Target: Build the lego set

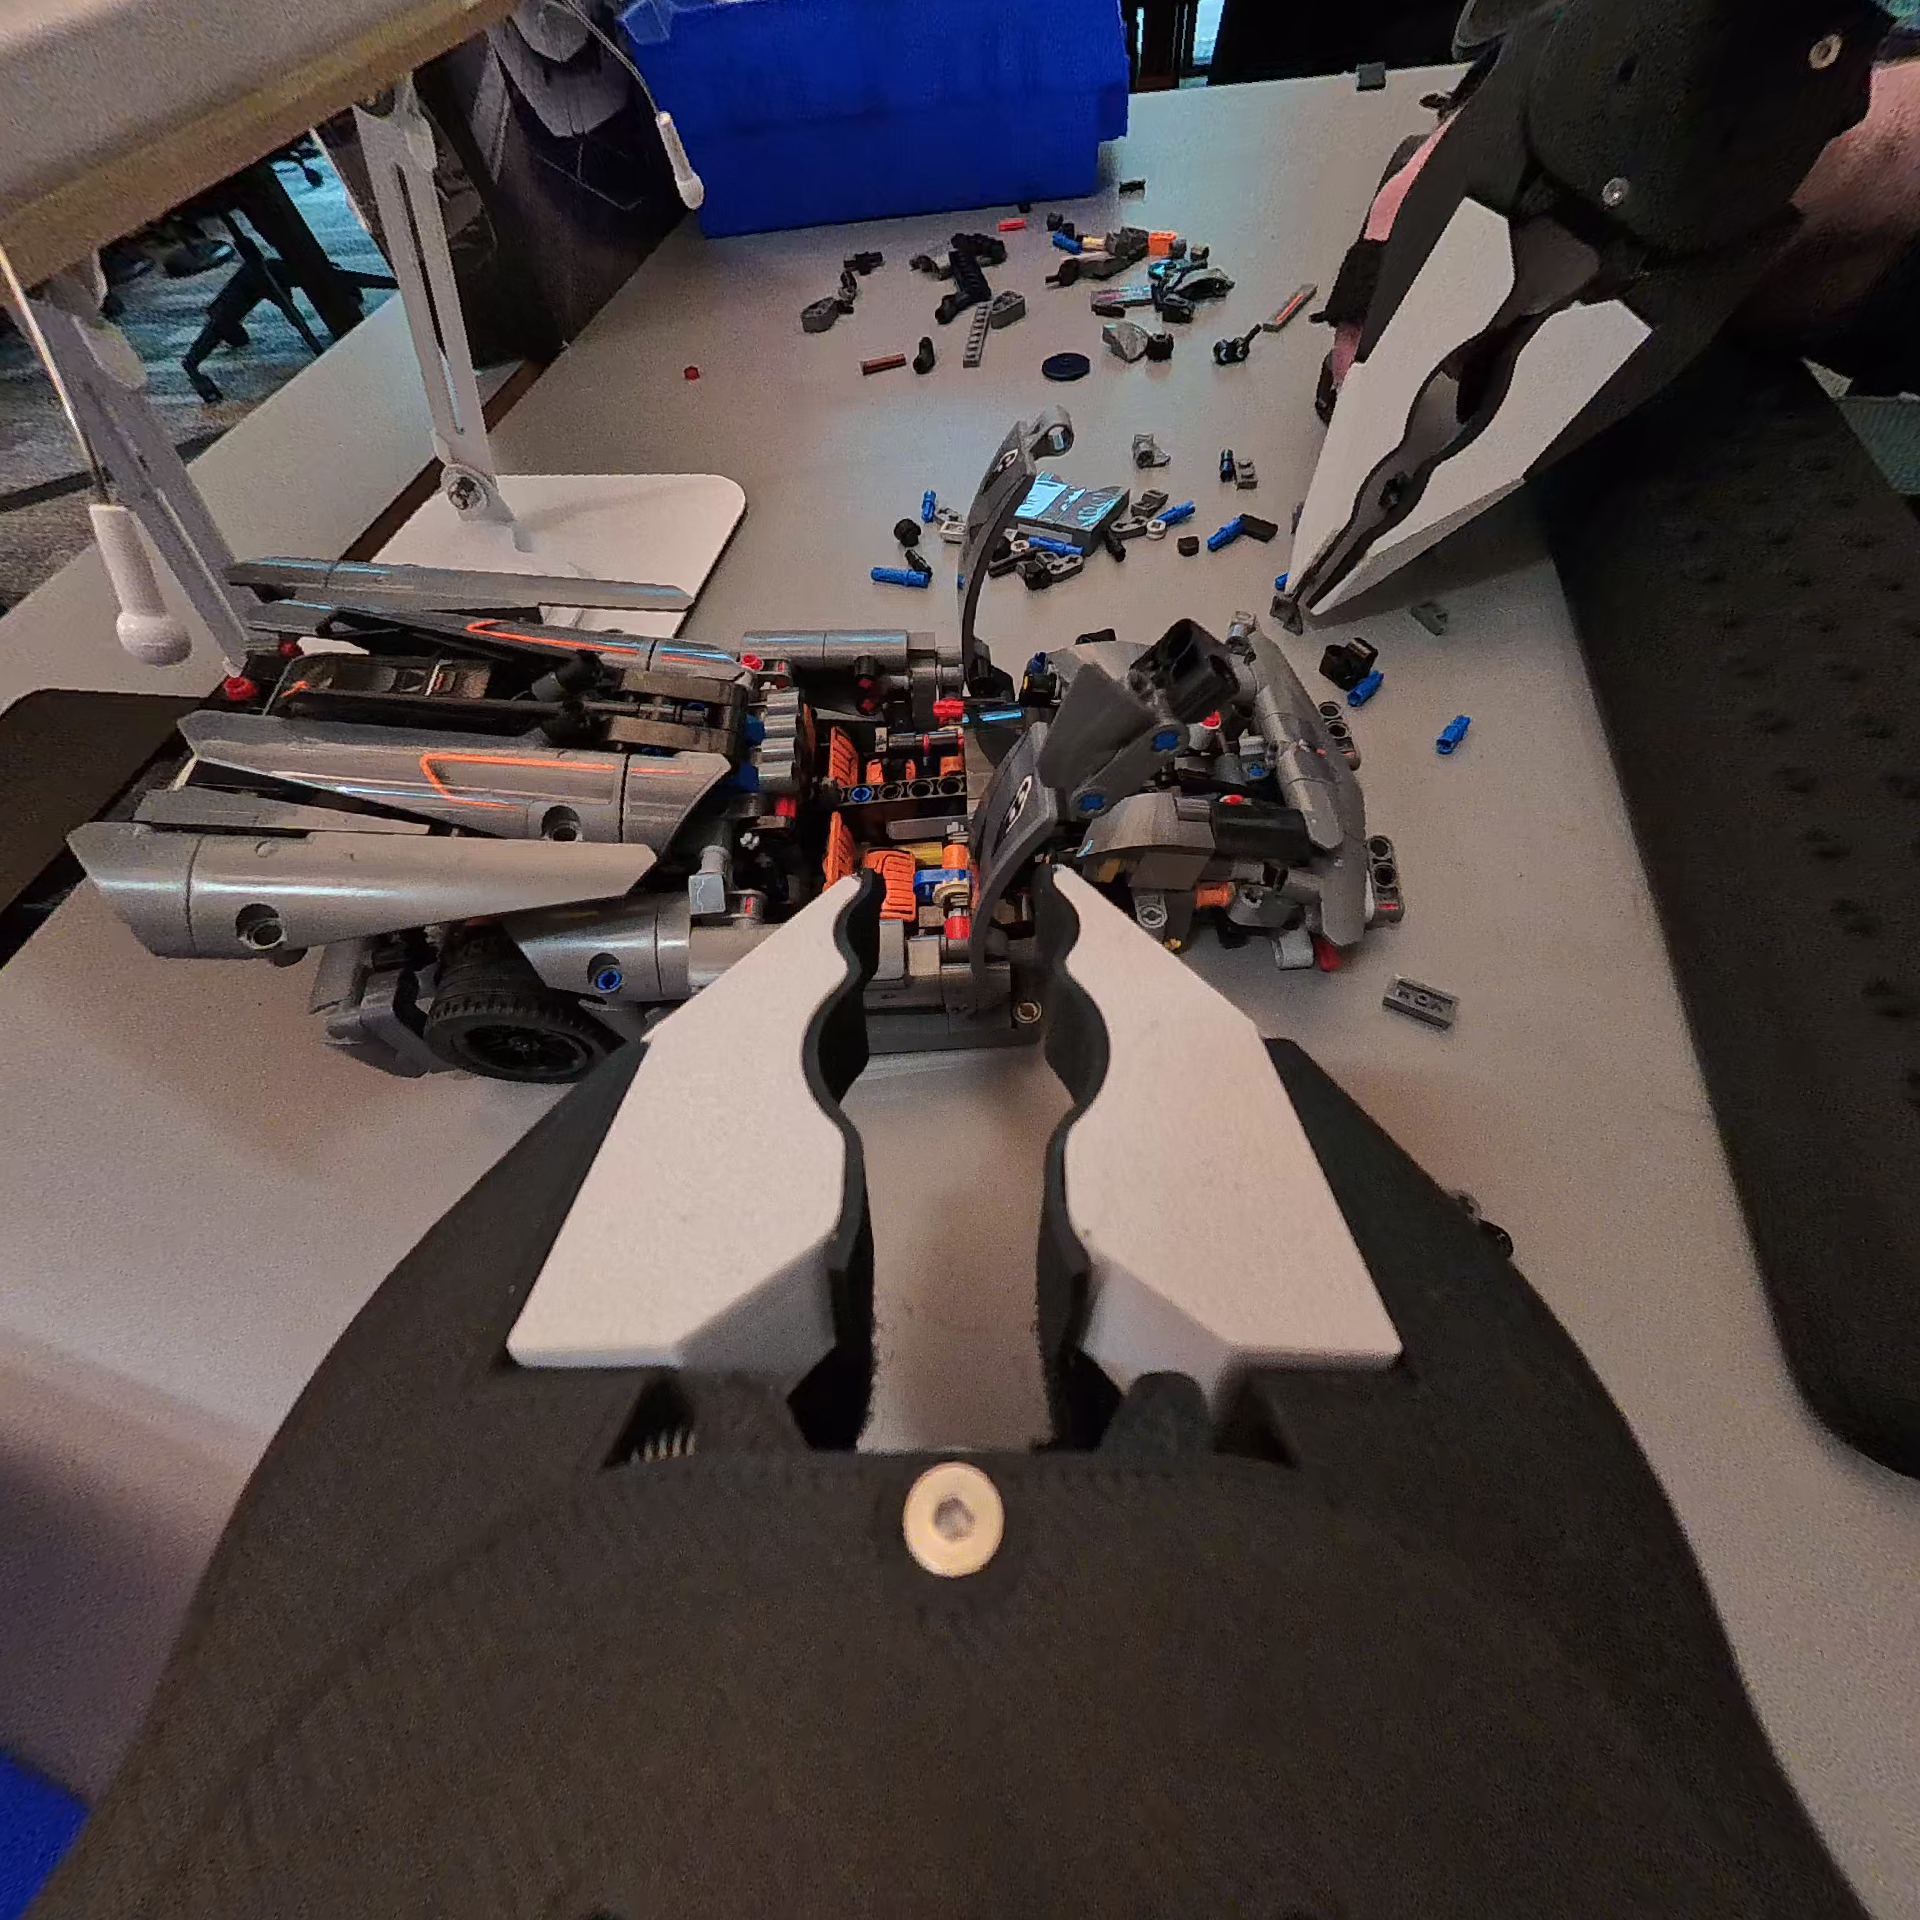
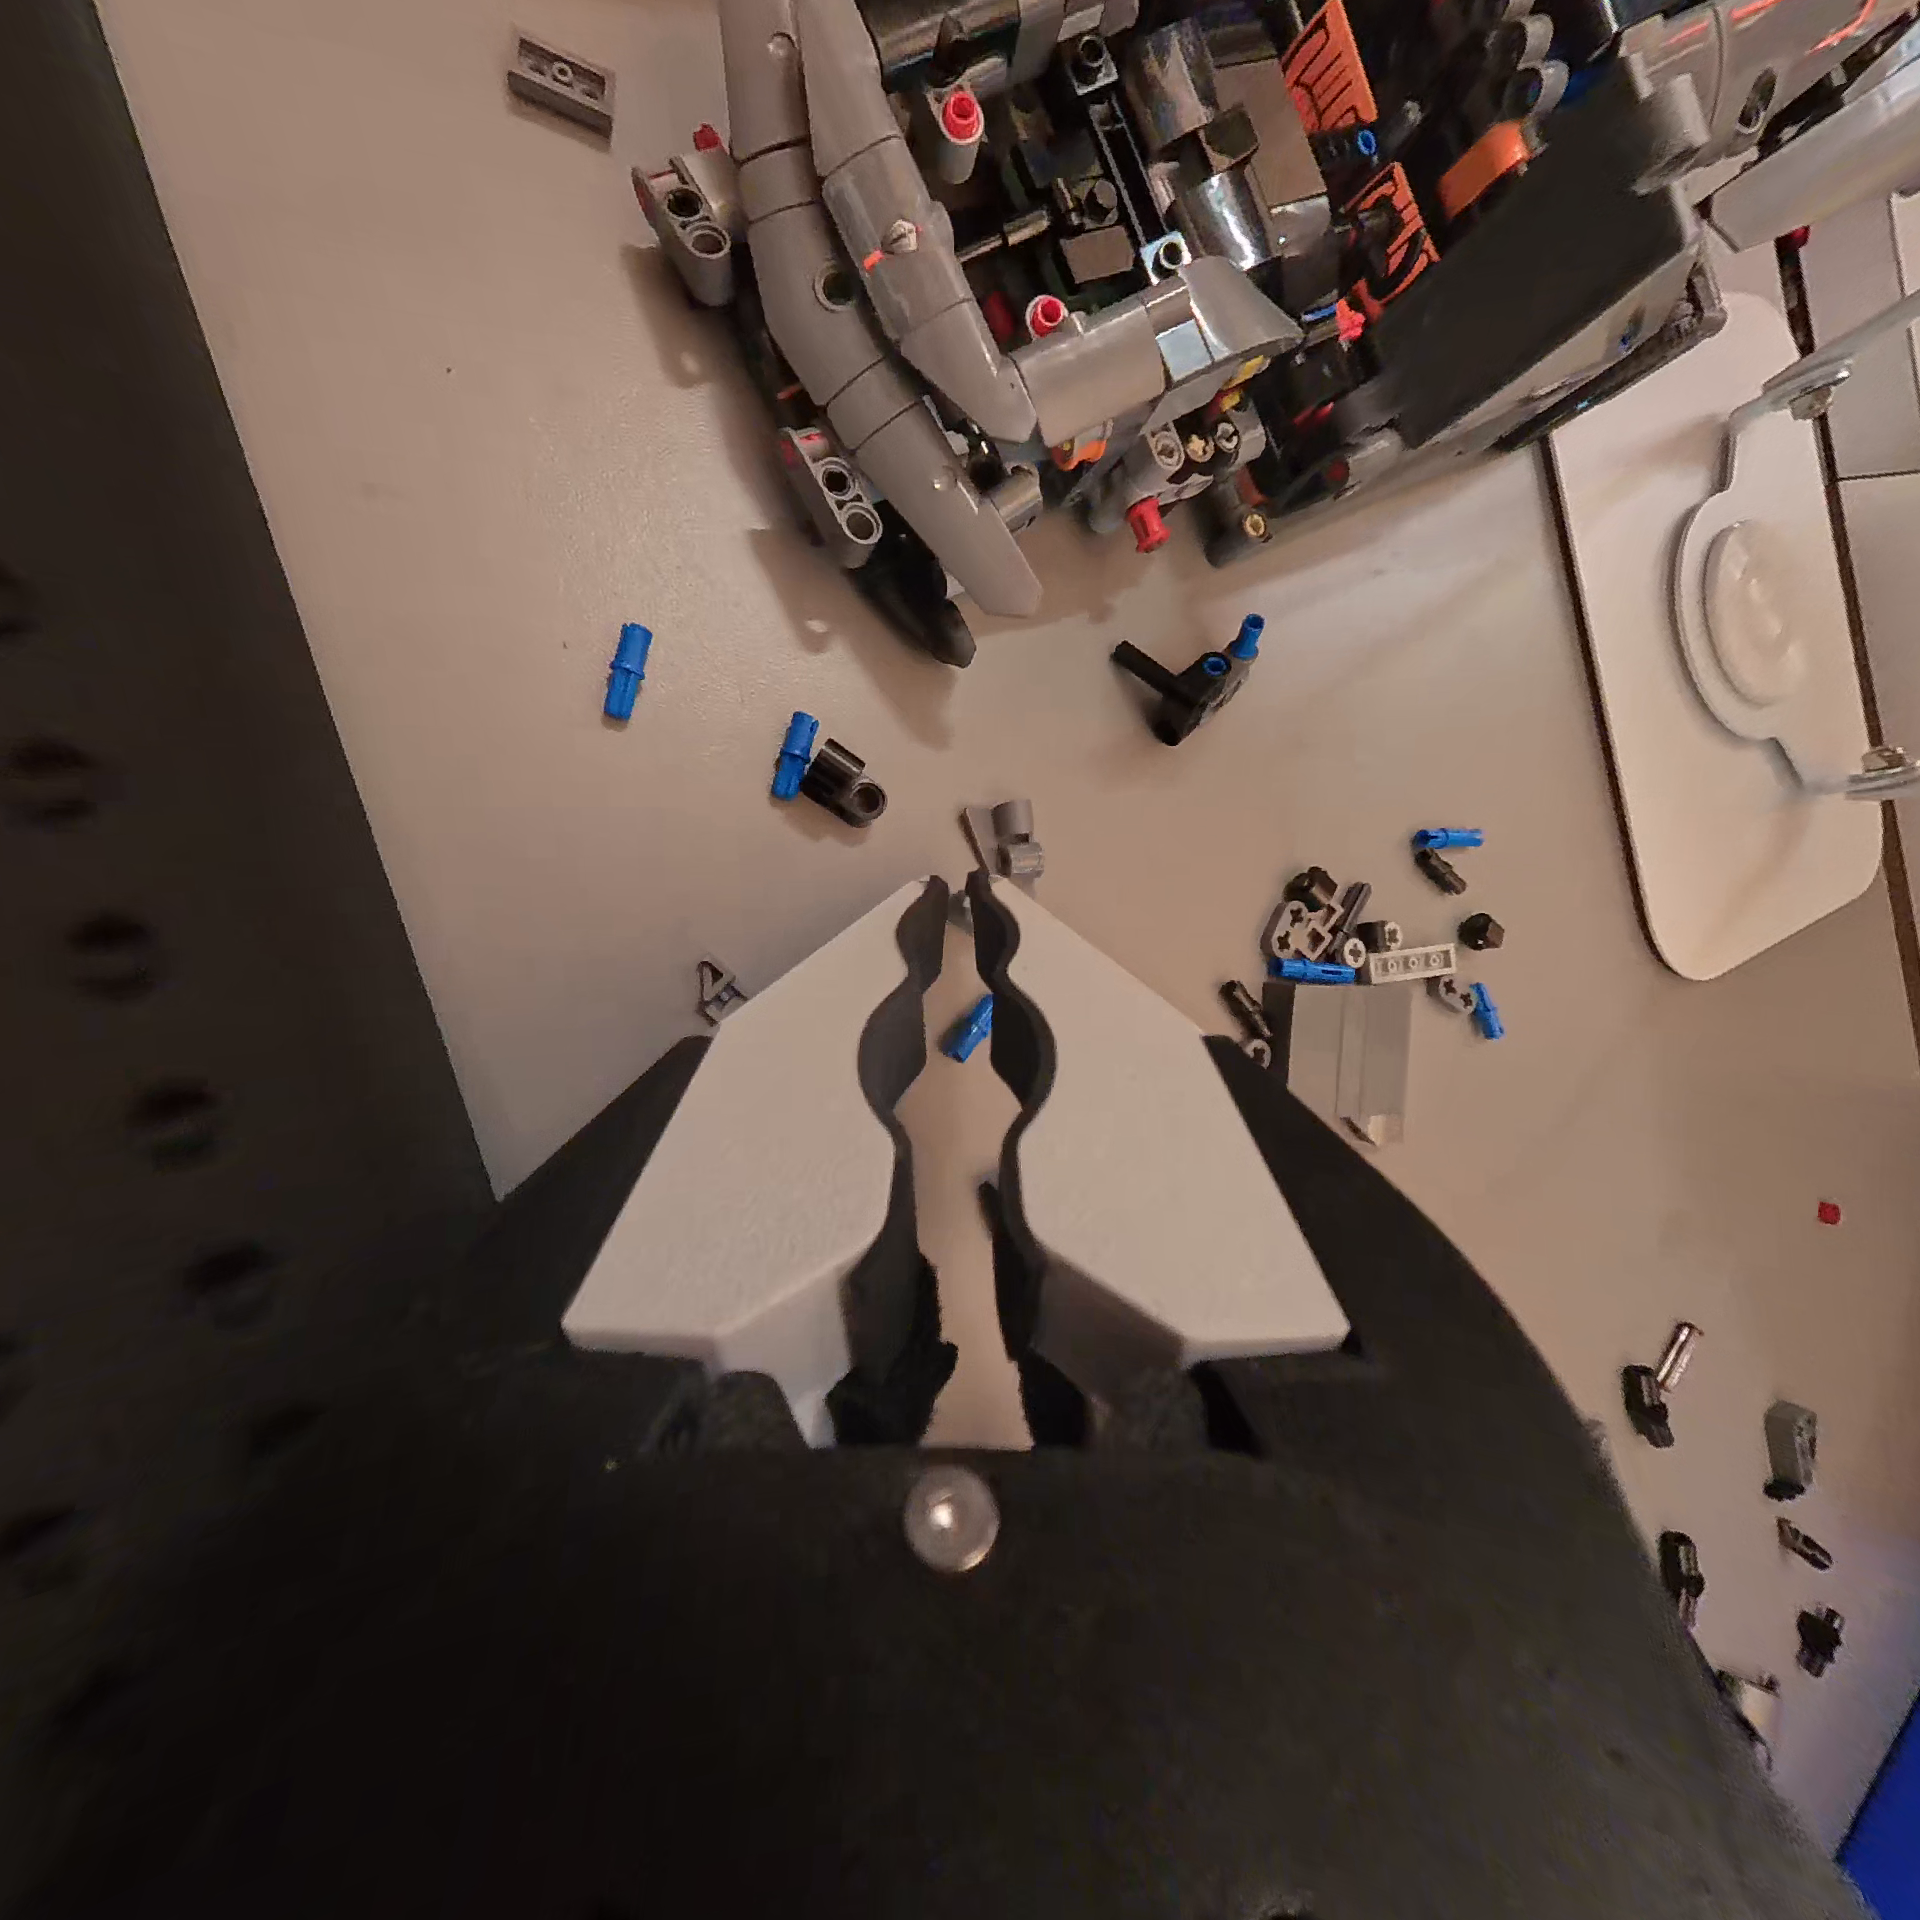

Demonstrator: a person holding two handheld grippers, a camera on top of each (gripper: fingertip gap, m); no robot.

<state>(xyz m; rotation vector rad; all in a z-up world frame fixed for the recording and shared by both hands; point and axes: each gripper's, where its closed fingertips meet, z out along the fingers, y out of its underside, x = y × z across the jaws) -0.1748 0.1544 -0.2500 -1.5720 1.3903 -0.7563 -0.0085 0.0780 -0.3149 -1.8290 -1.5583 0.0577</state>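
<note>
Jaws parted on the left gripper [image 1: 956,904], its tips straddling the open middle of the half-built grey lego car [image 1: 582,790] with orange trim, on the white table [image 1: 312,1143]. Right gripper [image 2: 958,885] is pinched nearly closed on a small grey piece [image 2: 1006,833] among loose blue pins [image 2: 627,670].
</note>
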